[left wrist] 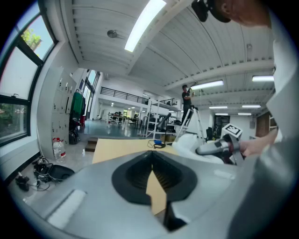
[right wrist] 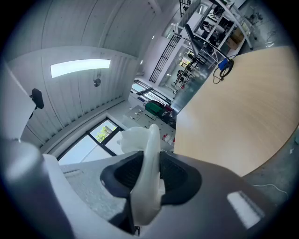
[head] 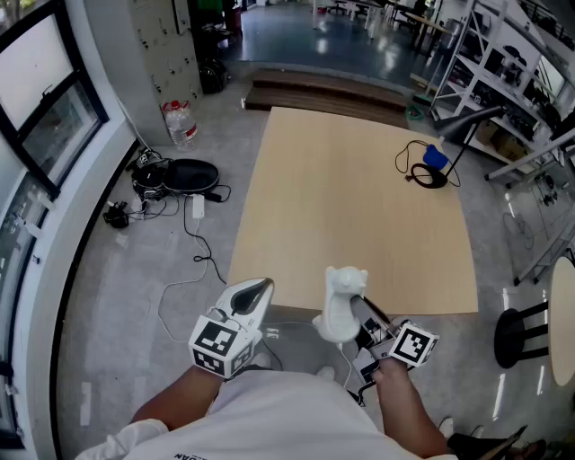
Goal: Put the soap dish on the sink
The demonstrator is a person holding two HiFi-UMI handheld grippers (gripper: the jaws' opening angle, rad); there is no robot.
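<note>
Carrying step, I judge: the right claw [head: 358, 331] is clenched on the white soap dish [head: 341, 301], held on edge above the near edge of the bench [head: 350, 207]; the left claw [head: 259, 289] is closed on nothing; no sink shows, so the next move calls for finding it.

We see bright, even light from the windows [head: 45, 99] and ceiling strips [left wrist: 145, 23]. The floor [head: 314, 27] beyond the far edge of the bench [head: 350, 207] carries glare. Both gripper views bend strongly toward dark rounded corners, and the near fingers [left wrist: 131, 176] look soft.
</note>
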